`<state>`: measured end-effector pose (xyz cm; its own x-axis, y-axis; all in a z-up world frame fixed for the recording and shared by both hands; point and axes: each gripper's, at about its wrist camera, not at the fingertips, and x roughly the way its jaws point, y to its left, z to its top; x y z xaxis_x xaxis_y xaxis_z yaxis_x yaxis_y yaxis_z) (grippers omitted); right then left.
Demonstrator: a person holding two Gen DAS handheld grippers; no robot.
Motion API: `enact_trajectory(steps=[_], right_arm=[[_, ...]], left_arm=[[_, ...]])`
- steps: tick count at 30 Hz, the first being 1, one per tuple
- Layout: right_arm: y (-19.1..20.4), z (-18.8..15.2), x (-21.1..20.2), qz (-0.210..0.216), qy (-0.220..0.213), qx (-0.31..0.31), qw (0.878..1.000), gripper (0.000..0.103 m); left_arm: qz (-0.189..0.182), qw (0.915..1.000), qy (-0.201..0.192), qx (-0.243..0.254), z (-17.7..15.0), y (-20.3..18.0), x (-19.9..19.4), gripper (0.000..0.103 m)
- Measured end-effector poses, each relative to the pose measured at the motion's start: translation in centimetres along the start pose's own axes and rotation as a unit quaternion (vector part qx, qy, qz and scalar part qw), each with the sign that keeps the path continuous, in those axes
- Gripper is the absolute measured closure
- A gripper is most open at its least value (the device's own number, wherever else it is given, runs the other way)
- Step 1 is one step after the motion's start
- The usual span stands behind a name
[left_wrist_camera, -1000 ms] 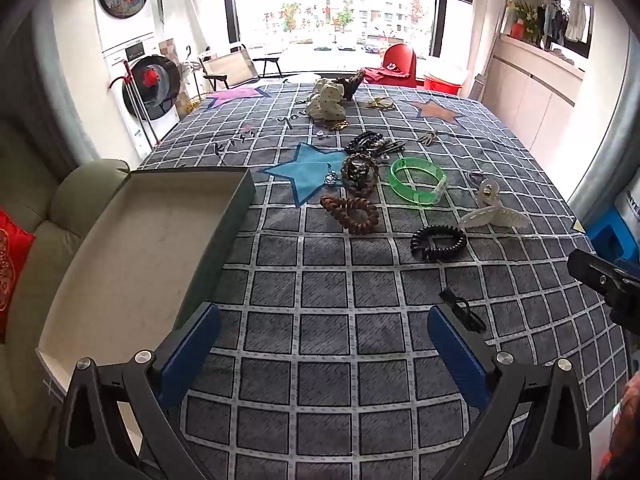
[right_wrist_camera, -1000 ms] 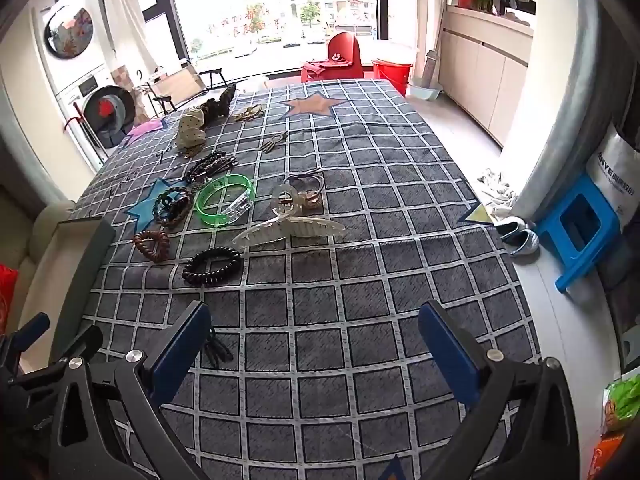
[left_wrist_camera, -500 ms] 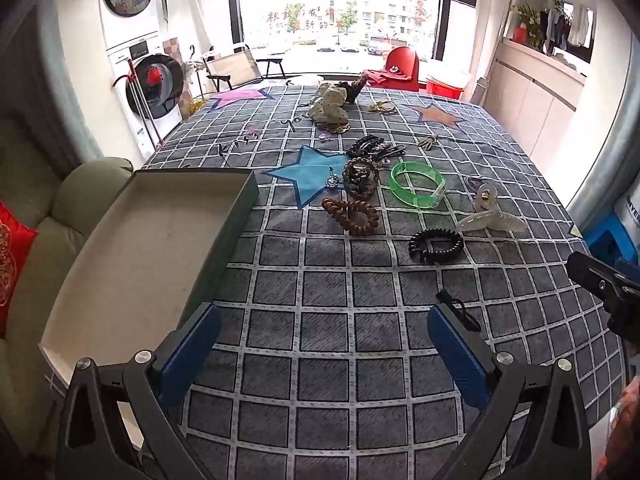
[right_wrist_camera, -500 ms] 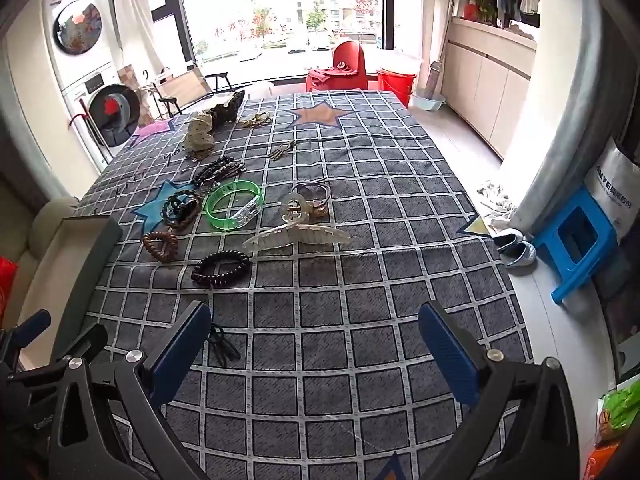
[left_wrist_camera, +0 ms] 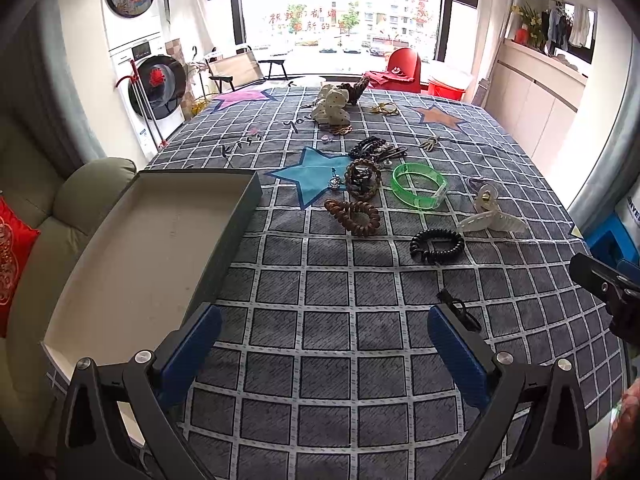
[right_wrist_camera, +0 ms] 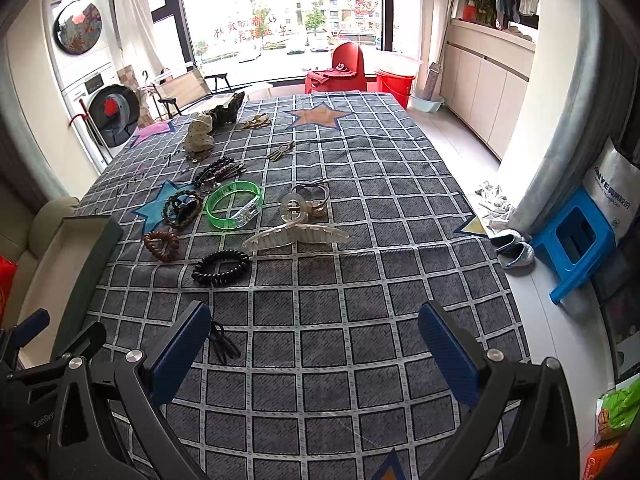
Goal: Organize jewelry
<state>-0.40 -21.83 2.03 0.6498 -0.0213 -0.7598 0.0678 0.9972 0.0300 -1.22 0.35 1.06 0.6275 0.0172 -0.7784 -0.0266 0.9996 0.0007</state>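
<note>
A: Left wrist view — how does the tool stand?

B: The left gripper (left_wrist_camera: pixel 324 344) has its jaws spread wide and holds nothing; its blue pads (left_wrist_camera: pixel 192 354) hang above the checked cloth (left_wrist_camera: pixel 328 380) without touching it. Taking the green bangle (left_wrist_camera: pixel 418 186) as landmark: the open tray (left_wrist_camera: pixel 132 252) lies well to its left at the cloth's edge, with nothing inside it. A brown coil tie (left_wrist_camera: pixel 352 218) sits just nearer and left of the bangle, a black coil tie (left_wrist_camera: pixel 437 245) nearer and right, a clear claw clip (left_wrist_camera: pixel 490 222) to its right. A small black elastic (left_wrist_camera: pixel 460 310) lies nearest, beside the right pad. The other gripper's tip shows at the right margin.

A: And the right wrist view?

B: The right gripper (right_wrist_camera: pixel 314 346) is likewise fully spread and grips nothing. The green bangle (right_wrist_camera: pixel 234 204) is again the landmark: claw clip (right_wrist_camera: pixel 296 234) near-right of it, black coil tie (right_wrist_camera: pixel 220 268) nearer, brown coil tie (right_wrist_camera: pixel 161 245) near-left, tray (right_wrist_camera: pixel 90 248) further left. The black elastic (right_wrist_camera: pixel 222 342) lies just beside the left pad (right_wrist_camera: pixel 182 350).

A: The room?

B: Beyond the bangle, a window (right_wrist_camera: pixel 280 20), a red chair (right_wrist_camera: pixel 348 66) and stacked washing machines (right_wrist_camera: pixel 96 92); right of the cloth, a blue stool (right_wrist_camera: pixel 576 250) on the floor.
</note>
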Motion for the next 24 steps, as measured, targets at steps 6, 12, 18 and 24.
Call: enact_trajectory(steps=[6,12,18,24], right_arm=[[-0.18,0.02,-0.40,-0.001,-0.004,0.002,1.000,0.000],[-0.18,0.01,-0.45,-0.001,-0.004,0.001,1.000,0.000],[-0.09,-0.06,-0.50,-0.001,-0.004,0.001,1.000,0.000],[-0.09,-0.04,-0.55,0.000,-0.004,0.001,1.000,0.000]], left_arm=[[0.000,1.0000,-0.001,0.000,0.00,0.02,-0.01,0.000],[0.001,1.0000,-0.002,0.001,-0.07,0.09,-0.12,0.000],[0.002,1.0000,-0.002,0.001,-0.12,0.15,-0.22,0.000],[0.002,1.0000,-0.002,0.001,-0.11,0.14,-0.22,0.000]])
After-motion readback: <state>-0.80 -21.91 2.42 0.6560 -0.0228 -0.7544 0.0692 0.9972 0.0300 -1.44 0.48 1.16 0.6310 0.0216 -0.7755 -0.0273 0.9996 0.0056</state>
